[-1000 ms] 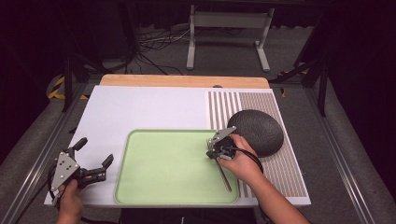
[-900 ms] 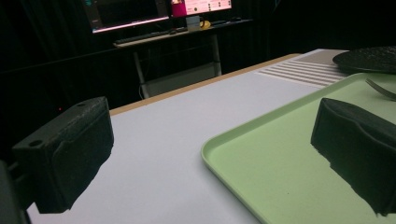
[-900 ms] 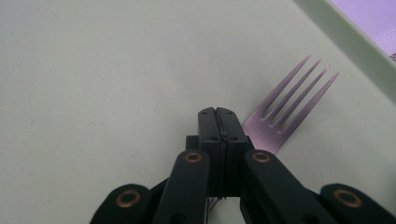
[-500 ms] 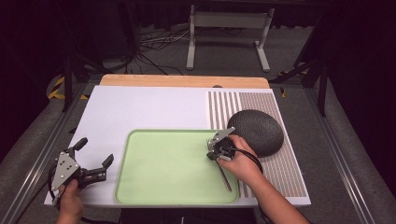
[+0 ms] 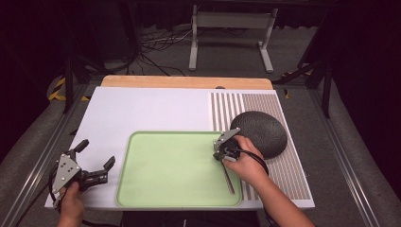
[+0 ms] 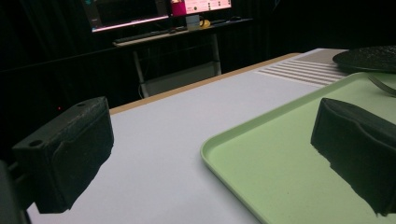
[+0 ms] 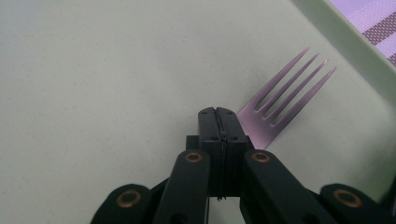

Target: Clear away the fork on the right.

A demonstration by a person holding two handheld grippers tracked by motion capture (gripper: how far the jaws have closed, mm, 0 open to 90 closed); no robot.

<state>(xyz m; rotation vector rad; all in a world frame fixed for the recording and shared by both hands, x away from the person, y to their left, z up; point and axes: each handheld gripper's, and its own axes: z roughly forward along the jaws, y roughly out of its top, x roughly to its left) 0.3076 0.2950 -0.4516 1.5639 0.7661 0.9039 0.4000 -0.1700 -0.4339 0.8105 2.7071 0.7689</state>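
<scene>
The fork [image 7: 285,100] lies on the green tray [image 5: 165,189], tines toward the frame's upper right in the right gripper view, handle running down-frame in the high view. Right tongs [image 7: 218,122] are pressed together, empty; left tongs [image 6: 210,158] gape wide.

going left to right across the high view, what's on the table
left gripper → green tray → right gripper → dark round plate

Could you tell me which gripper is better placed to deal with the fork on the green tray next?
The right gripper: it sits over the fork on the tray, fingers closed together beside it. The left gripper sits open off the tray's left edge.
</scene>
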